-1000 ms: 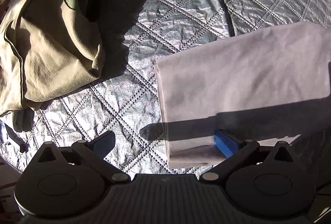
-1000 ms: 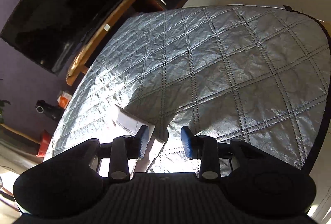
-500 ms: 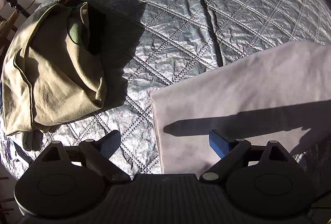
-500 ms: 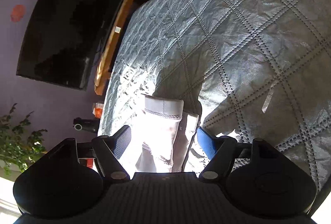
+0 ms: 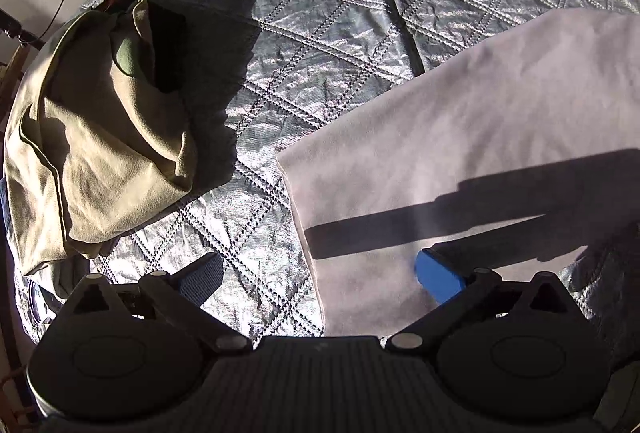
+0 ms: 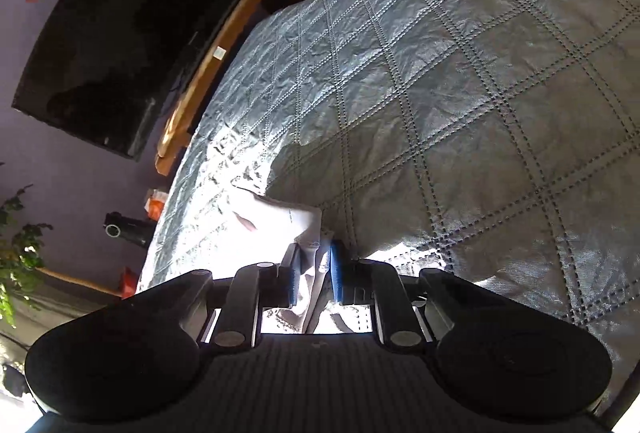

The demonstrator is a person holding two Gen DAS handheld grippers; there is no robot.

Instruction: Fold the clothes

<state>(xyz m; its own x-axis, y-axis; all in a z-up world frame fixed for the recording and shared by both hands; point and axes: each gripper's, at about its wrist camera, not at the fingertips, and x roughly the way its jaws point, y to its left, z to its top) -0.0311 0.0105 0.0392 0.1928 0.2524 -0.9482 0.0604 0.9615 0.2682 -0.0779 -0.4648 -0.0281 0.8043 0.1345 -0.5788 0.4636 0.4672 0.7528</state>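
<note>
A pale lilac-white garment point(image 5: 460, 161) lies folded flat on the silver quilted bedspread point(image 5: 304, 45). My left gripper point(image 5: 320, 279) is open, hovering low over the garment's near left edge, its right blue pad point(image 5: 438, 279) above the cloth. In the right wrist view, my right gripper point(image 6: 314, 273) is shut on the white garment's hem end point(image 6: 296, 225), which bunches up between the blue pads point(image 6: 335, 269). An olive-tan garment point(image 5: 96, 137) lies crumpled at the left.
The quilted bedspread point(image 6: 460, 105) stretches far right. A dark TV point(image 6: 120, 33) and a wooden bed frame point(image 6: 224, 45) stand beyond the bed's left edge, with a plant point(image 6: 16, 253) and small floor items below.
My right gripper closed from open onto the white garment's end. My left gripper stayed open and drew back slightly along the garment's left edge.
</note>
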